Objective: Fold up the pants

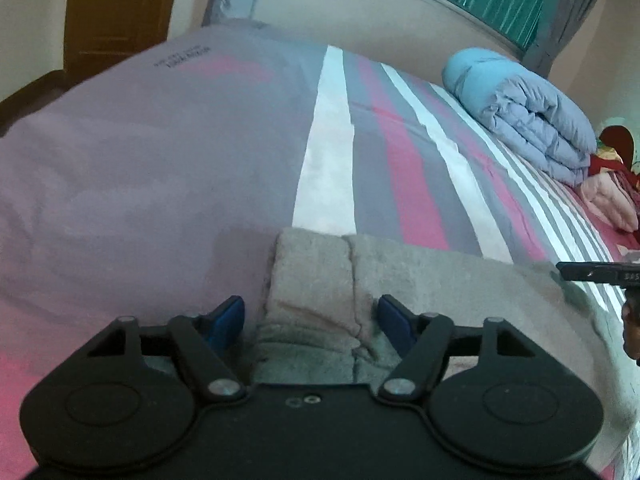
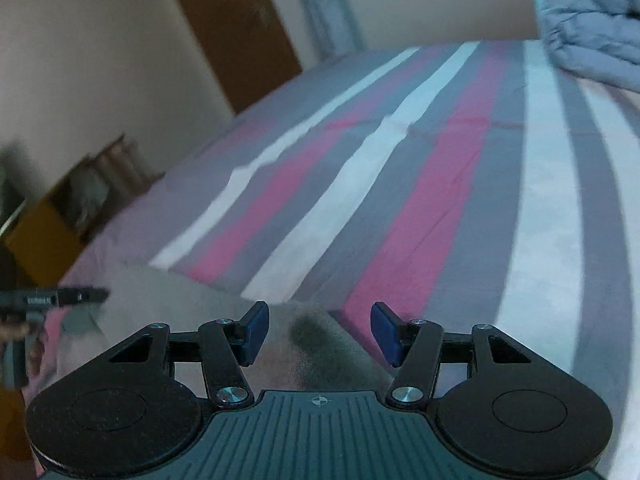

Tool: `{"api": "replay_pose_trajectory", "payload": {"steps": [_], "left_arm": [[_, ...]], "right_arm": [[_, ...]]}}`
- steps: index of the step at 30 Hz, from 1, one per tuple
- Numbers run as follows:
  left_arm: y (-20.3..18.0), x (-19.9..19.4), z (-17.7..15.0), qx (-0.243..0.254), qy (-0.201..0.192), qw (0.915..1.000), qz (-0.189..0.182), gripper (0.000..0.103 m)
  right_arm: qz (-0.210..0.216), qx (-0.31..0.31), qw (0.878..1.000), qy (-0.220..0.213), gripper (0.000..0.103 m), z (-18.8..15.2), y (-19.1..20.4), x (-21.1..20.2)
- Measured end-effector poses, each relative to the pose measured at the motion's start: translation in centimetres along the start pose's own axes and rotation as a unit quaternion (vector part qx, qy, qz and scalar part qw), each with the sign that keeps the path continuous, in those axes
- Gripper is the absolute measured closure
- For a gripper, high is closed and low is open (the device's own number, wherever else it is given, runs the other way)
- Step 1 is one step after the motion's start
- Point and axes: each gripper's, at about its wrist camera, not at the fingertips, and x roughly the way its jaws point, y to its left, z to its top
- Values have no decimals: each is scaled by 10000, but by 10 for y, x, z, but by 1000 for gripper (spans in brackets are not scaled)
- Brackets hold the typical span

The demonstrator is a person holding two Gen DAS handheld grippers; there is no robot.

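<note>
**Pants lie crosswise under both grippers, left one better placed**

Your left gripper [image 1: 311, 322] has its jaws spread, with a bunched ridge of the grey pants [image 1: 420, 276] rising between the blue pads; whether the pads touch the cloth you cannot tell. The pants lie on the striped bed [image 1: 400, 140], their long axis apparently running sideways from one gripper to the other. Your right gripper [image 2: 316, 330], jaws likewise spread, hovers over the pants' far edge [image 2: 192, 300] with only flat cloth below. The left looks nearer a usable pinch.
</note>
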Motion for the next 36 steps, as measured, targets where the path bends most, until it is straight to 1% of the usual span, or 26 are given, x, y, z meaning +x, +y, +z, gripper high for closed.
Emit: {"api": "replay_pose_trajectory", "payload": {"steps": [2,3,4,5,6,7,8,10,12,13,15,16,17,18,19,20,21,23,24,26,28,29,30,32,34,36], "left_arm": [[2,1,-1,-31,26,10000,-87,57],[2,0,-2,13,27,9997,-222,67],[3,-3,-2,-44,8,9994,-348,73],[4,-9,-1,-45,-104,9994,-338,88],[5,-14,1,-21,-275,9993,-269,99],[7,-20,2,-58,-429,9989,-153,101],[8,-21,0,-20,-475,9988,-75,101],[5,-11,-8,154,-265,9995,80,98],[4,-10,-9,35,-300,9992,249,90],[2,-12,-8,15,-334,9989,320,89],[-4,-21,-8,29,-496,9978,427,85],[-8,-27,-8,52,-581,9970,504,87],[-11,-33,-9,78,-663,9959,611,81],[-15,-39,-12,73,-756,9946,712,76],[-17,-47,-15,4,-844,9935,758,64],[-21,-54,-18,-43,-919,9926,798,49],[-27,-61,-23,-27,-1010,9910,876,42],[-43,-78,-35,92,-1189,9879,988,24],[-52,-83,-42,167,-1220,9876,976,22],[-73,-93,-60,310,-1251,9868,983,18],[-90,-98,-77,358,-1246,9873,915,11],[-97,-97,-85,355,-1217,9877,917,11],[-104,-95,-91,348,-1155,9885,912,11],[-116,-94,-106,371,-1104,9882,997,11],[-123,-90,-118,312,-1008,9891,1023,11],[-128,-82,-128,242,-755,9911,1067,11]], "right_arm": [[70,-138,9994,307,46,3,-3,14],[124,-244,9987,439,55,2,-3,21],[159,-434,9976,510,69,3,-1,23],[79,-668,9963,544,94,4,4,25],[123,-739,9957,541,98,4,7,26],[178,-721,9965,383,98,5,10,19],[133,-664,9976,176,98,7,9,14],[22,-469,9989,12,98,5,4,14],[-339,-740,9959,403,97,-9,8,35],[-408,-704,9959,391,96,-16,7,39],[-417,-136,9988,203,89,-10,1,29],[-409,137,9990,-94,88,-8,0,15],[-366,236,9980,-462,88,-10,0,-5],[-356,255,9971,-622,88,-11,-1,-19],[-365,306,9968,-646,88,-14,-3,-32],[-373,346,9967,-636,88,-20,-7,-45],[-446,320,9961,-684,88,-29,-11,-63],[-738,176,9932,-879,88,-47,-10,-96],[-939,182,9905,-986,88,-60,-13,-117],[-1168,492,9839,-1256,86,-91,-24,-162],[-1414,1000,9719,-1592,71,-136,-39,-214],[-1557,1262,9632,-1791,58,-156,-49,-240],[-1738,1564,9514,-2004,57,-179,-60,-269],[-1962,2353,9208,-2414,57,-221,-85,-322],[-2183,3255,8743,-2863,57,-267,-112,-372],[-2191,4123,8224,-3250,57,-308,-140,-411]]}}
